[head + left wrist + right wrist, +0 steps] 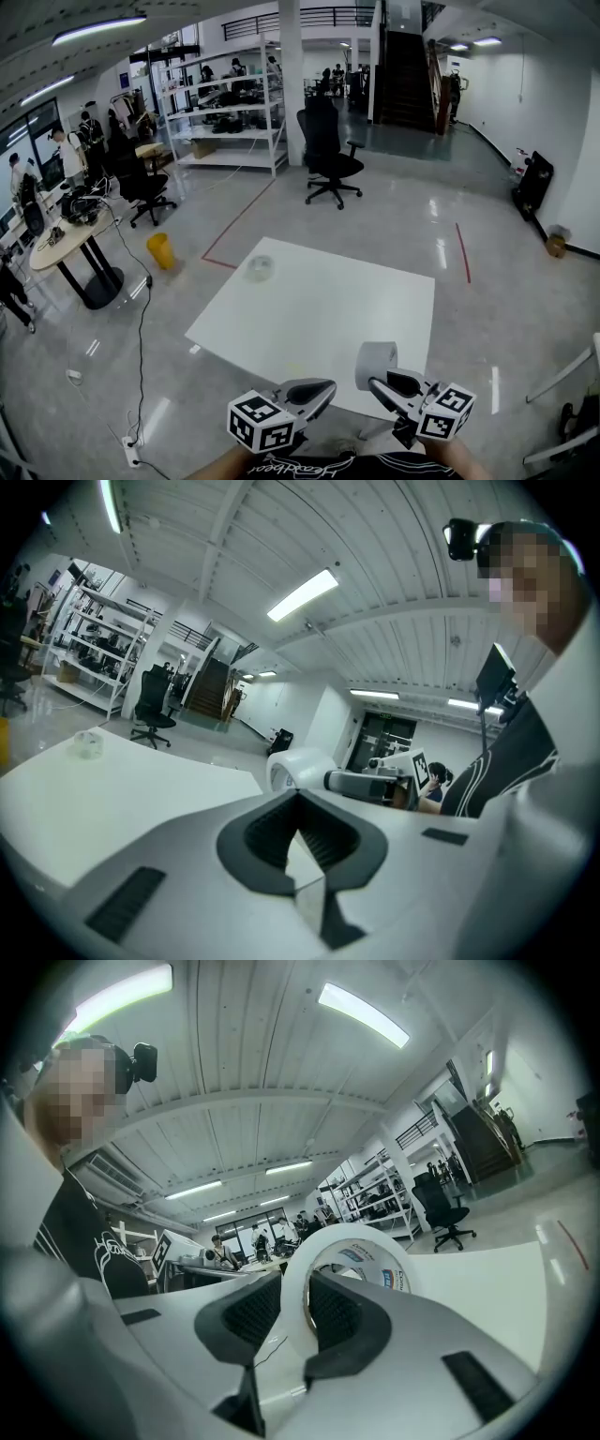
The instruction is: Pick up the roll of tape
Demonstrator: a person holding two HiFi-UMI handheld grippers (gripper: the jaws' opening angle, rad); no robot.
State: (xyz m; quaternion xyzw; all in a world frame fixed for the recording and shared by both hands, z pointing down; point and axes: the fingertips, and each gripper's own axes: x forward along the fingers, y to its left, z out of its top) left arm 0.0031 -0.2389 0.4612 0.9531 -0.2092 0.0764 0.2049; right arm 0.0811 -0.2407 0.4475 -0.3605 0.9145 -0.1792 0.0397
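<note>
Over the desk's near right part: roll of tape (349, 1233), white, standing on edge, its printed core showing.
Right claw (305, 1302): clenched on the roll of tape. The roll's wall sits between the two pads, one on the outer face and one on the hole side.
Left claw (300, 803): just left of the right claw at the desk's near edge. Its tips are together, with nothing between them.
Desk (309, 309): a flat white top, bare but for one item.
Desk's far left corner: a small clear item (259, 268), too faint to tell what it is, well apart from both claws.
Left of the desk, on the floor: a yellow bin (161, 250).
Beyond the desk's far edge: a black office chair (328, 155) on the grey floor, with white shelving (220, 108) to its left.
</note>
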